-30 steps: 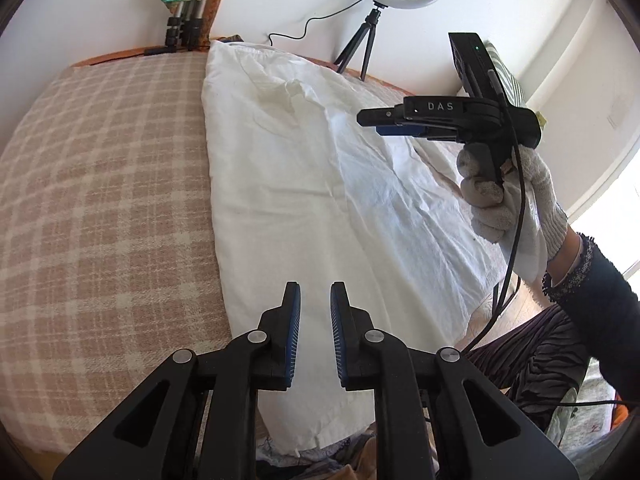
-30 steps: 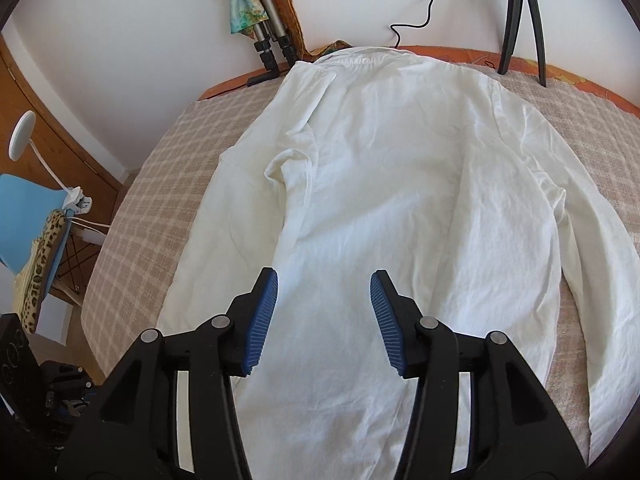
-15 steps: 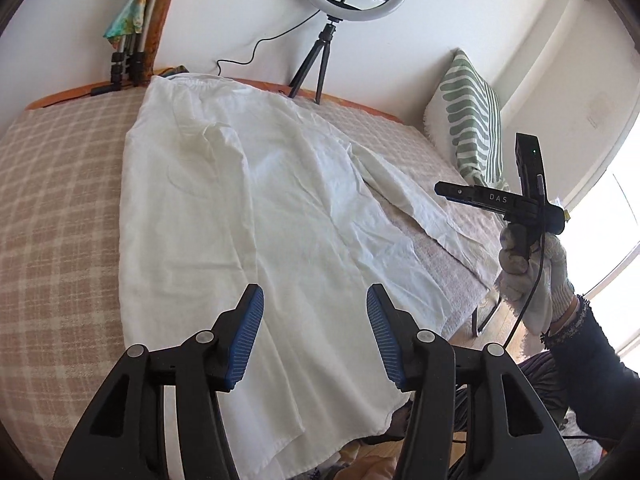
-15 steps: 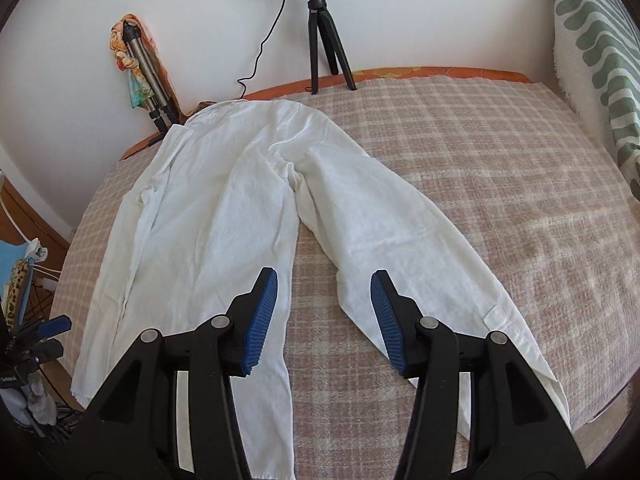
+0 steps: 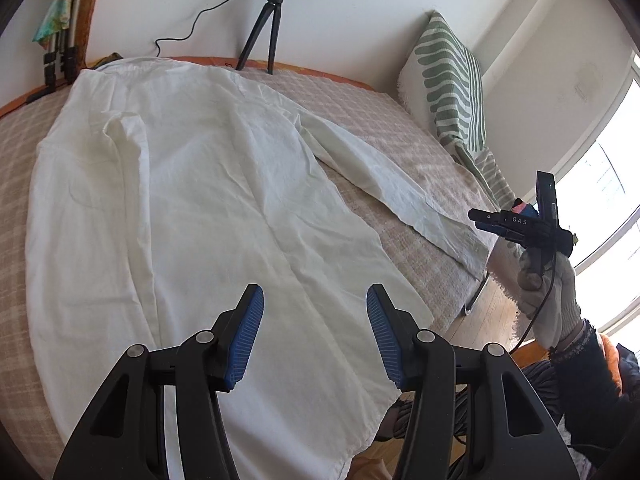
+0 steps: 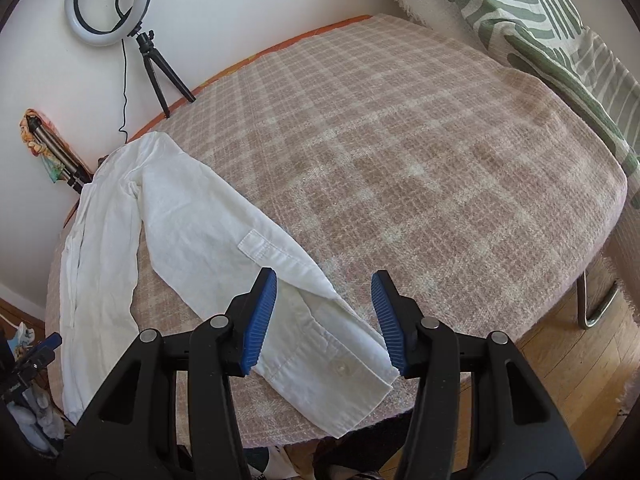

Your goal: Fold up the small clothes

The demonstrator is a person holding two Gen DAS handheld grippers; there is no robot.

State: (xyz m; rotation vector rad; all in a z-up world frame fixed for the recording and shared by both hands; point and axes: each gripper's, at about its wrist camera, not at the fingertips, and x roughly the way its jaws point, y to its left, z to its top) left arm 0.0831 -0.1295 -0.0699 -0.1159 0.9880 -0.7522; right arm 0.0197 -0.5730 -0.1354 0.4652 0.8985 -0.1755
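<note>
- Checked pink-and-cream bedspread (image 6: 400, 152) covers the bed and serves as the folding surface; a ring light on a tripod (image 6: 110, 4) stands at the wall beyond it.
- White long-sleeved shirt (image 5: 192, 200) lies flat, back upward, on the bedspread. Its long axis runs from the collar, nearest the ring light, to the hem at the near edge of the bed.
- One sleeve (image 6: 248, 252) is spread out from the body, angling away from the ring light, with the buttoned cuff (image 6: 336, 372) at the near edge. Judged: laid out so for folding inward.
- Left gripper (image 5: 316, 332) hovers over the hem end of the shirt, jaws about half open, holding nothing.
- Right gripper (image 6: 324, 316) hangs over the cuff, jaws about half open with the sleeve below and between them but not pinched. Judged: lined up to take the cuff.
- Gloved hand (image 5: 548, 292) carries the right gripper, on the cuff side of the bed.
</note>
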